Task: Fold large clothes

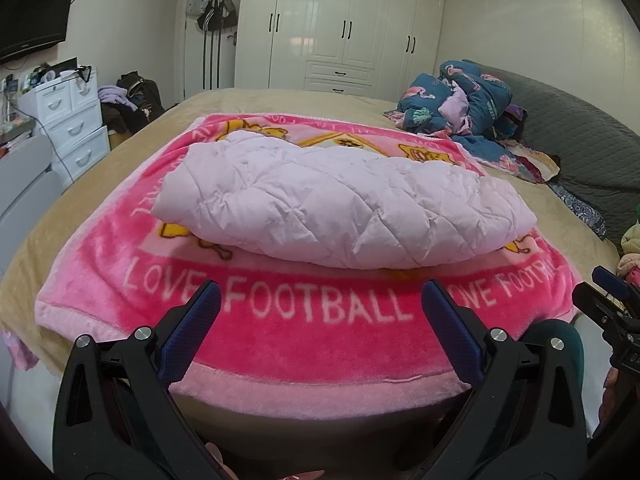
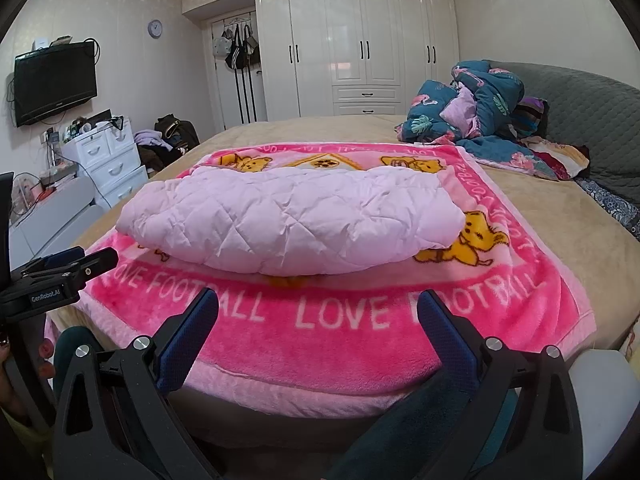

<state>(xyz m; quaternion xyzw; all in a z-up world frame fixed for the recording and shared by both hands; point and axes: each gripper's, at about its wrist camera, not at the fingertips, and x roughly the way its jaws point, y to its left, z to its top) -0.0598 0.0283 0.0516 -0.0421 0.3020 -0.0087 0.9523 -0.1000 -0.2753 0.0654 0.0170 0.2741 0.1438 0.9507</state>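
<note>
We see the left gripper [image 1: 320,300] at lower centre of its view, jaws spread wide and empty, short of the blanket [image 1: 280,344]. At centre frame the jacket [image 1: 332,204], puffy and folded, lies on the blanket atop the bed [image 1: 80,184]. We judge its slick padding may spring open or slide if pinched through one layer only. The right gripper [image 2: 318,308] hangs likewise wide and empty. At upper right, a bedding heap [image 1: 460,100] sits well apart; nothing blocks the reach.
</note>
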